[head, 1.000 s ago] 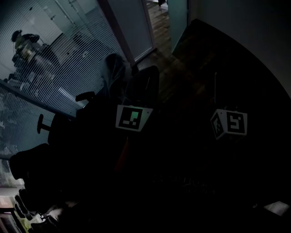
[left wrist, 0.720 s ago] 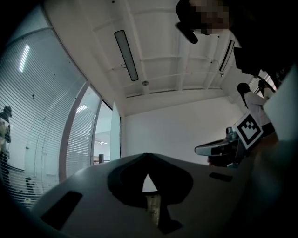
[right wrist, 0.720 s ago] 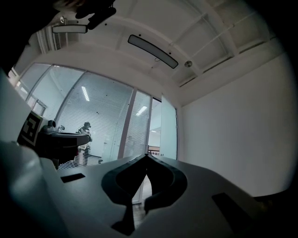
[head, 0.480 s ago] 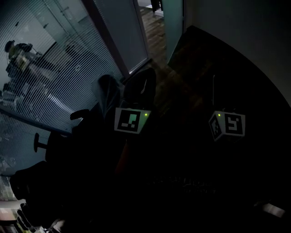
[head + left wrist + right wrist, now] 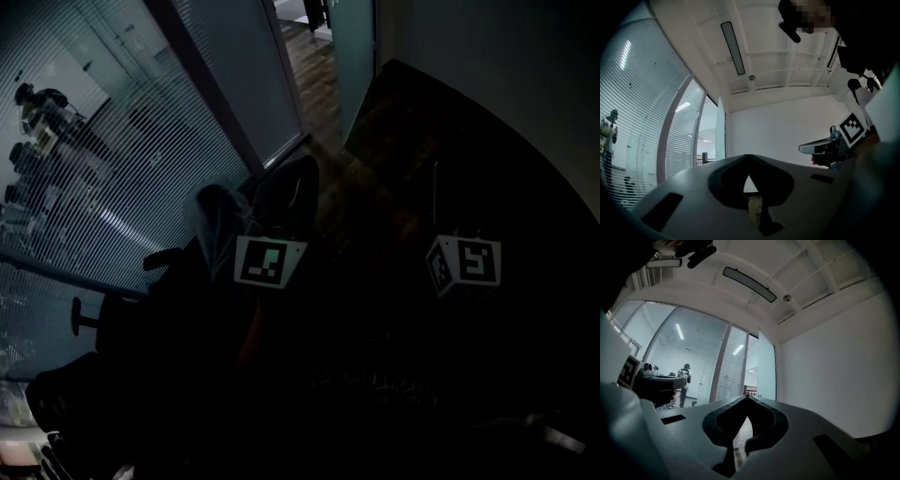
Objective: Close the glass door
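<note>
1. the glass door (image 5: pixel 354 56) stands open at the far end of the room, beside the white wall (image 5: pixel 825 371), well apart from both grippers.
2. i judge it heavy, stiff and slick, swinging on hinges. the glass is fragile, so i'd push flat near the free edge or take the handle, not pinch the pane. i can't see a handle from here.
3. left gripper (image 5: pixel 749 157): jaws together at the tips, nothing between them.
4. right gripper (image 5: pixel 747 397): jaws fully closed, empty, aimed toward the door.
</note>
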`<state>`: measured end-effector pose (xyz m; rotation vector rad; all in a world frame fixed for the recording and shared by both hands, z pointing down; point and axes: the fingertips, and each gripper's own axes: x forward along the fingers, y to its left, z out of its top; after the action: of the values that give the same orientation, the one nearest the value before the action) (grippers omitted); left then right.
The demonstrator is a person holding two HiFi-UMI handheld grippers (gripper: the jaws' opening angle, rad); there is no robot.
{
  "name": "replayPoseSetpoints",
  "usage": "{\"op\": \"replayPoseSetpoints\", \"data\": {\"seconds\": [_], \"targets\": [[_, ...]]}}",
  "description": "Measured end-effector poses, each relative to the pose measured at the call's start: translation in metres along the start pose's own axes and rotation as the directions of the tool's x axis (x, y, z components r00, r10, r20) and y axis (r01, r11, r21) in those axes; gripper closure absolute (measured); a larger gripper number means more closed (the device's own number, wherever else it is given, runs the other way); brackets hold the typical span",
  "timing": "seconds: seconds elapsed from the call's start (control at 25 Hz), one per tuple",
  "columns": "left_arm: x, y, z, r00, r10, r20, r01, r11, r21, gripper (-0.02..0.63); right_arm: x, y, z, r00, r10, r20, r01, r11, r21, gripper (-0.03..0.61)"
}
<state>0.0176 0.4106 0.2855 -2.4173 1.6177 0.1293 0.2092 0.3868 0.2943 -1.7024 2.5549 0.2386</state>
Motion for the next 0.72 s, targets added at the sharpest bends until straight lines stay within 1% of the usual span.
{"op": "replayPoseSetpoints", "data": {"seconds": [0.08,0.2,0.28,0.48,0.72], "targets": [[0.013,0.006,-0.007,1.000,0.007,-0.009,-0.008,1.000,-0.006,0.612,0.017,-0.004,0.000,1.000,0.013,0.003,-0.013,1.000,-0.014,0.577],[0.037,0.016,-0.014,1.000,0.026,-0.006,-0.027,1.000,-0.008,0.612,0.045,-0.007,-0.004,0.997,0.076,-0.002,-0.076,0.995,-0.059,0.577],[0.057,0.023,-0.021,0.999,0.044,-0.011,-0.044,0.999,0.003,0.612,0.066,-0.013,-0.011,0.995,0.101,-0.006,-0.101,0.993,-0.068,0.577],[0.120,0.041,-0.033,0.997,0.074,-0.004,-0.073,0.997,0.011,0.612,0.125,-0.044,-0.022,0.991,0.135,0.009,-0.134,0.989,-0.065,0.577],[0.179,0.047,-0.044,0.997,0.076,-0.013,-0.076,0.997,0.017,0.612,0.176,-0.084,-0.027,0.989,0.145,0.019,-0.144,0.988,-0.048,0.577]]}}
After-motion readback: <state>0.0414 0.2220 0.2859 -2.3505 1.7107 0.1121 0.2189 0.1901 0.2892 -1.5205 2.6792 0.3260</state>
